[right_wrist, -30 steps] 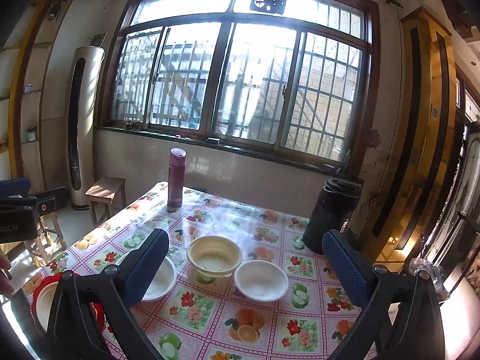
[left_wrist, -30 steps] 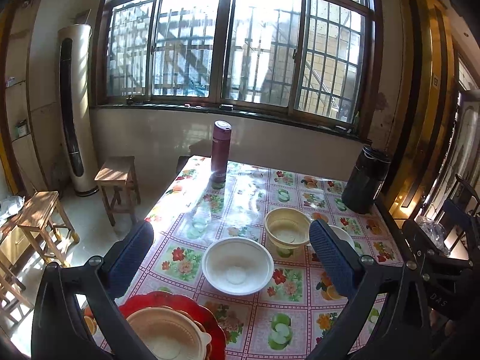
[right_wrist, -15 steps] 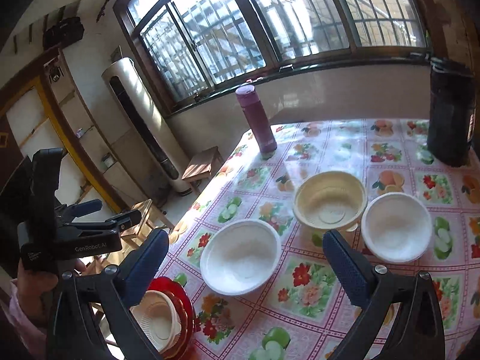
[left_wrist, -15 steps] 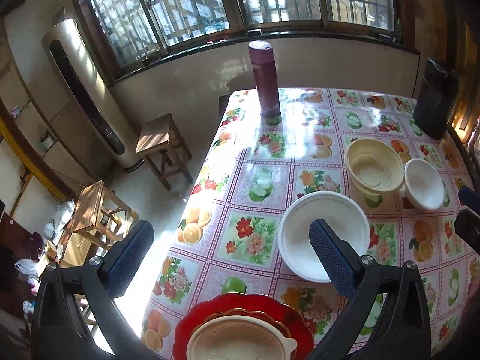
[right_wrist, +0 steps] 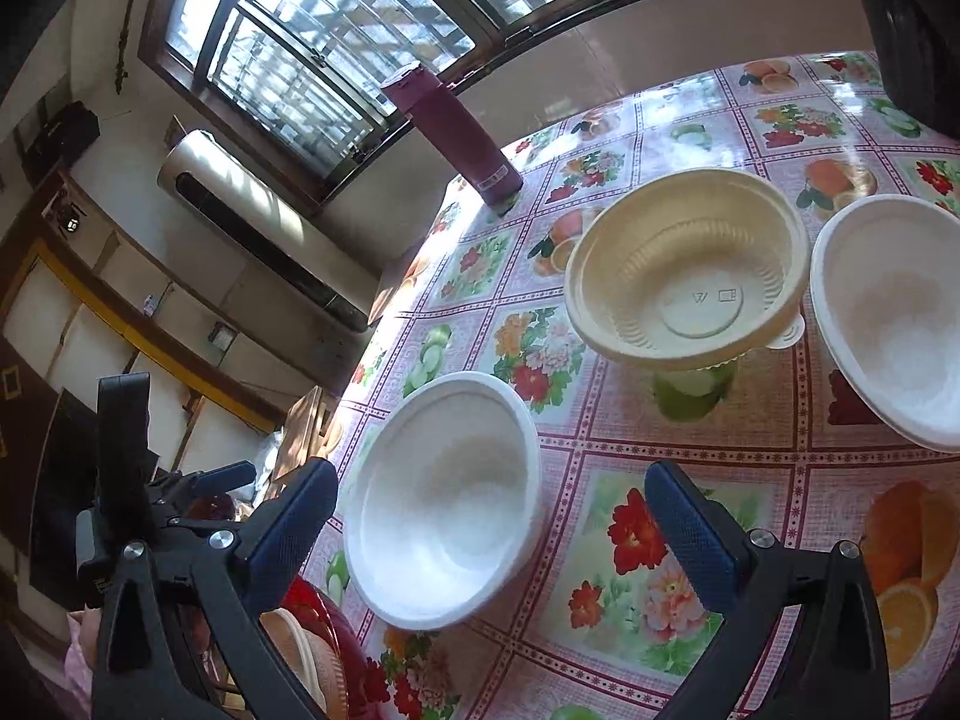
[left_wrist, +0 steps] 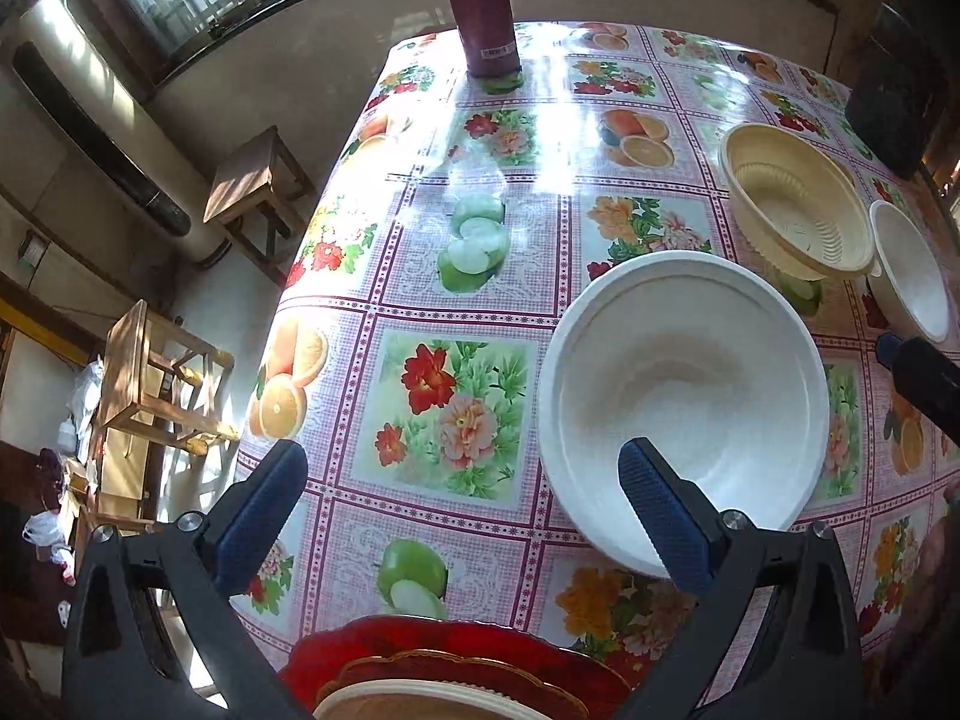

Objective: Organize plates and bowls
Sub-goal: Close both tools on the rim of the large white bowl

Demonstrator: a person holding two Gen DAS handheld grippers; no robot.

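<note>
White bowl (left_wrist: 684, 396) under open left gripper's (left_wrist: 462, 516) right finger.

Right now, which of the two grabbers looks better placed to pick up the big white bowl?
Probably the left gripper: it is open, and one of its fingers already overlaps the big white bowl. The right gripper, also open, hangs beside that bowl.

The left gripper (left_wrist: 459, 480) is held with jaws spread, one finger over the white bowl (left_wrist: 684, 396) on the desk (left_wrist: 480, 276).
</note>
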